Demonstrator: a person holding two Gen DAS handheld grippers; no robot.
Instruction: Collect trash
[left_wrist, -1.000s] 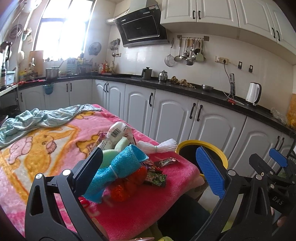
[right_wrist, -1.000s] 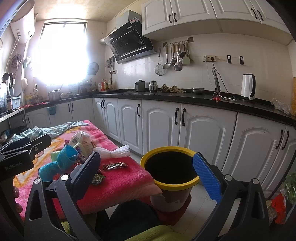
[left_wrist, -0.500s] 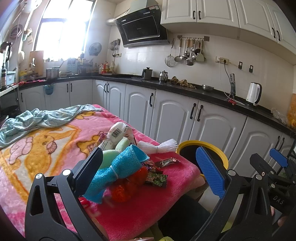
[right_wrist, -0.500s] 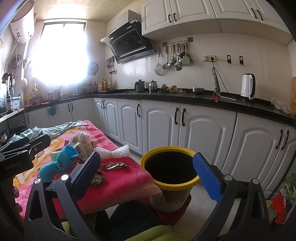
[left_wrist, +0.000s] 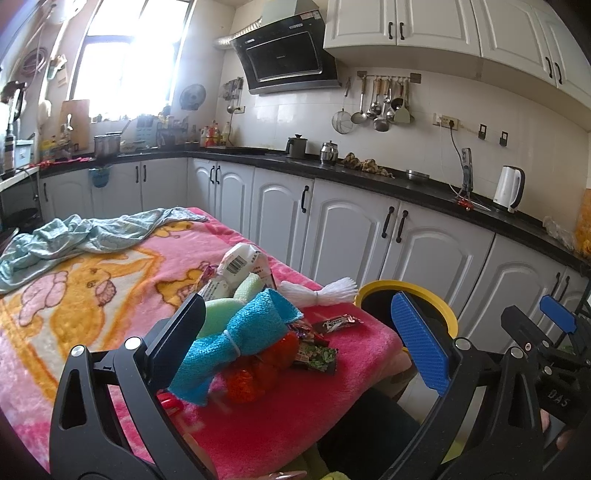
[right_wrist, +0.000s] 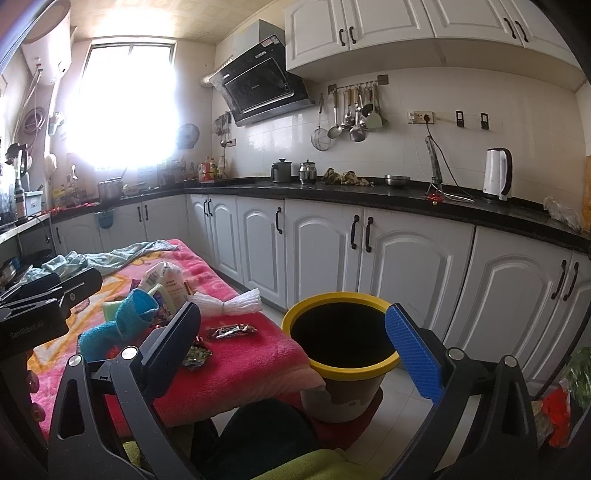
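A pile of trash lies at the near corner of the pink blanket: a dark candy wrapper, a green snack packet, a white packet, a blue cloth and a white fringe bundle. A yellow-rimmed bin stands on the floor beside the table. My left gripper is open and empty, held above the pile. My right gripper is open and empty, in front of the bin; the candy wrapper lies just left of it.
White kitchen cabinets run behind the table and the bin. A light blue cloth lies crumpled at the far end of the blanket. A red and green bag sits on the floor at far right.
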